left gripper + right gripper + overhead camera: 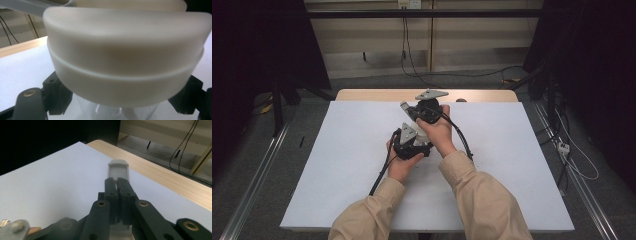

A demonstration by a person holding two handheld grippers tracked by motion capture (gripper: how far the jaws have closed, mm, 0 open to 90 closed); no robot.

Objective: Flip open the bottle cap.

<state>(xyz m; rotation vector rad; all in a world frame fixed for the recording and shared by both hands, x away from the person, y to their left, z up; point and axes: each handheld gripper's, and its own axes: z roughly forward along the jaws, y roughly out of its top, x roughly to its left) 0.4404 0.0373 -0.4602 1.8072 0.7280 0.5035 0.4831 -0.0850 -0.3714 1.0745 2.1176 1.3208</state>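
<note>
Both tools are raised together over the middle of the white surface (337, 165). The left tool (411, 145) clamps a clear jar (117, 111) just under its broad white lid (125, 62), jaws spread wide around it. The right tool (424, 111) has its jaws narrowed onto a thin grey tab (118, 170) at the lid's top. This appears to be a lid-opening step; next calls for a steady pull while the left hand braces the jar.

Right hand-held gripper (408, 111) behind left hand-held gripper (414, 142) (mid-table (337, 150)).
</note>
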